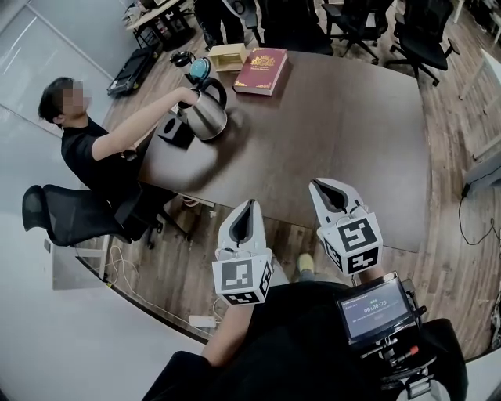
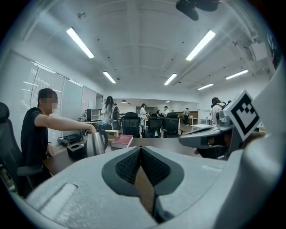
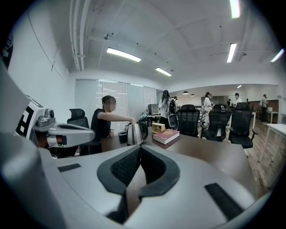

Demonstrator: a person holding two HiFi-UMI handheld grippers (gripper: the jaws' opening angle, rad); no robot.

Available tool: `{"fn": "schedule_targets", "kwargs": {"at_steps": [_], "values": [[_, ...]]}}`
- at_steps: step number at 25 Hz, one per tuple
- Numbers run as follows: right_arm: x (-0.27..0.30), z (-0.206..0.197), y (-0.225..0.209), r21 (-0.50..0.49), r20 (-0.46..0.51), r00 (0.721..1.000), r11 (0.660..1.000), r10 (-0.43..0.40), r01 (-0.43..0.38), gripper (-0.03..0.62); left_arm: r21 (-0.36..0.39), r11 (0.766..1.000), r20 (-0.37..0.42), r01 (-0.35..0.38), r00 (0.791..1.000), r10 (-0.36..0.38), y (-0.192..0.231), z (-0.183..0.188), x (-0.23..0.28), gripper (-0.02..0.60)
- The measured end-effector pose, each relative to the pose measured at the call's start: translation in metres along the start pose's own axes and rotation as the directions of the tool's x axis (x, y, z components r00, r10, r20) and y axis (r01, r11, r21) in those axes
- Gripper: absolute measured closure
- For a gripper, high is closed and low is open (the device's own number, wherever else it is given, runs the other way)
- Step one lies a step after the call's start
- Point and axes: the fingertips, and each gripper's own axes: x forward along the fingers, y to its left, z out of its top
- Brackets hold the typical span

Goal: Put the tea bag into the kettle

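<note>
A steel kettle (image 1: 205, 113) stands at the far left corner of the dark table (image 1: 337, 133), its teal lid (image 1: 200, 69) raised. A seated person (image 1: 82, 153) in black has a hand on its handle. The kettle shows too in the left gripper view (image 2: 94, 143) and the right gripper view (image 3: 135, 133). No tea bag can be made out. My left gripper (image 1: 250, 204) and right gripper (image 1: 315, 186) hover side by side at the table's near edge, far from the kettle. Both are shut with nothing between the jaws (image 2: 140, 150) (image 3: 140, 150).
A black kettle base (image 1: 174, 131) sits beside the kettle. A red book (image 1: 262, 70) and a small beige box (image 1: 227, 56) lie behind it. Black office chairs (image 1: 368, 23) stand past the far edge, another chair (image 1: 66, 215) at the left.
</note>
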Motion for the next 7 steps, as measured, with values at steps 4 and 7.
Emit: {"fn": "schedule_targets", "kwargs": {"at_steps": [4,7], "values": [[-0.012,0.001,-0.005,0.003,0.012,1.0,1.0,0.003,-0.003,0.585,0.017,1.0,-0.005,0.001,1.0,-0.001,-0.013,0.002,-0.005,0.575],[-0.02,-0.001,-0.009,0.007,0.017,1.0,1.0,0.004,-0.005,0.586,0.024,1.0,-0.01,0.005,1.0,-0.005,-0.024,0.0,-0.008,0.575]]}}
